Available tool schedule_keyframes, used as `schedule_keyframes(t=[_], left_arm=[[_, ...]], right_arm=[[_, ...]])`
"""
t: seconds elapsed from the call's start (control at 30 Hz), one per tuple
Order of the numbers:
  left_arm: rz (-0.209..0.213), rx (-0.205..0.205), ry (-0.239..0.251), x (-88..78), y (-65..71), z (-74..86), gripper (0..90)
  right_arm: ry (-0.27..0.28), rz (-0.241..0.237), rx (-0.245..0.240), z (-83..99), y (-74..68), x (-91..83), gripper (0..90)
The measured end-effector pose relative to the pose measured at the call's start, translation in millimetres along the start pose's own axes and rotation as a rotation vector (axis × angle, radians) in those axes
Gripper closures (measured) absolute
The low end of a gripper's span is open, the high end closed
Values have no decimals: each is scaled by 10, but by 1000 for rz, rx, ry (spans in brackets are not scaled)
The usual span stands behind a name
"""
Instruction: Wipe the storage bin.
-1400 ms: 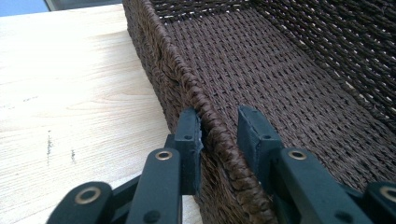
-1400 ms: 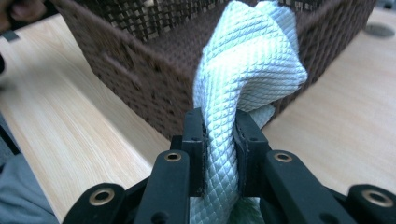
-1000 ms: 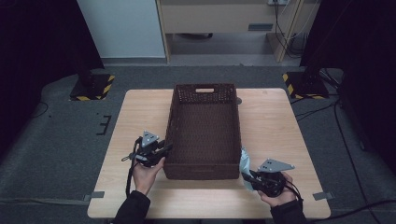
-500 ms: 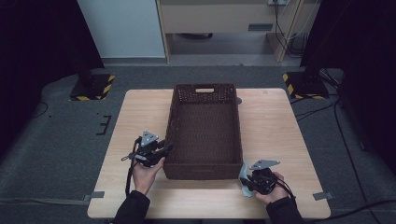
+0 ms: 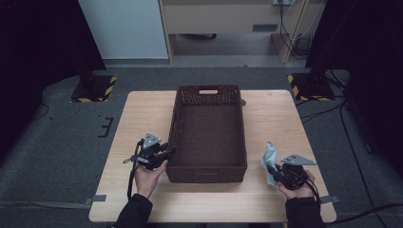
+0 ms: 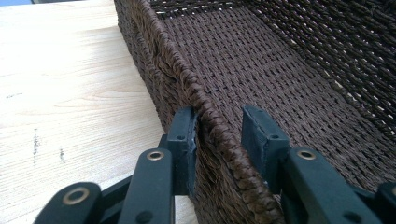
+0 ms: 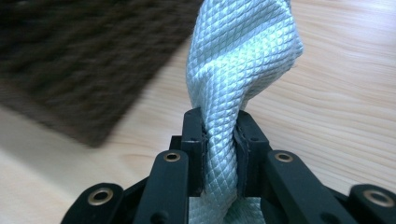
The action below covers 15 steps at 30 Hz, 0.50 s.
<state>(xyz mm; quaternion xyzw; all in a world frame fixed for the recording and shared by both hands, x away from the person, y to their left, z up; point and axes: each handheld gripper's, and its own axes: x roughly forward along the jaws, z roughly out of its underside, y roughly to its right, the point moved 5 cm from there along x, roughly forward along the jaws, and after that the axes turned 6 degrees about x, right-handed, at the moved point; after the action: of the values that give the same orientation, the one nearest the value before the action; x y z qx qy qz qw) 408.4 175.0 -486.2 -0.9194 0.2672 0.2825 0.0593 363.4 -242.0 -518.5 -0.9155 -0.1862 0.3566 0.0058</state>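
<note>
Since the earlier shot the right gripper (image 5: 276, 172) has slid out away from the basket (image 5: 209, 130) toward the right edge, taking the pale blue cloth (image 7: 238, 65) with it. Its jaws are pinched tight on that cloth, which bunches up between the pads and sticks up above them.

Left gripper (image 6: 218, 140) hasn't gone anywhere, but its jaws have just been opening. They straddle the basket's near left wall, one pad against the outside, the other standing off the inside a bit, so no real grip now.

Basket is dark brown wicker, sitting just right of the left jaws and well left of the right ones. Underneath is a light wood tabletop (image 5: 142, 114). Beyond that, grey carpet, black-and-yellow striped stand bases (image 5: 92, 90), and a dim room.
</note>
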Motion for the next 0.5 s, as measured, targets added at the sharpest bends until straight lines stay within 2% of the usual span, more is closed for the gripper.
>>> schedule_keyframes(t=[0.17, 0.3, 0.5], left_arm=[[-2, 1, 2, 0, 1, 1, 642], [1, -2, 6, 0, 0, 5, 642], [4, -9, 7, -2, 0, 10, 641]], right_arm=[[-33, 80, 27, 72, 279, 53, 770], [-52, 97, 38, 101, 375, 102, 769], [-93, 134, 26, 142, 487, 155, 767]])
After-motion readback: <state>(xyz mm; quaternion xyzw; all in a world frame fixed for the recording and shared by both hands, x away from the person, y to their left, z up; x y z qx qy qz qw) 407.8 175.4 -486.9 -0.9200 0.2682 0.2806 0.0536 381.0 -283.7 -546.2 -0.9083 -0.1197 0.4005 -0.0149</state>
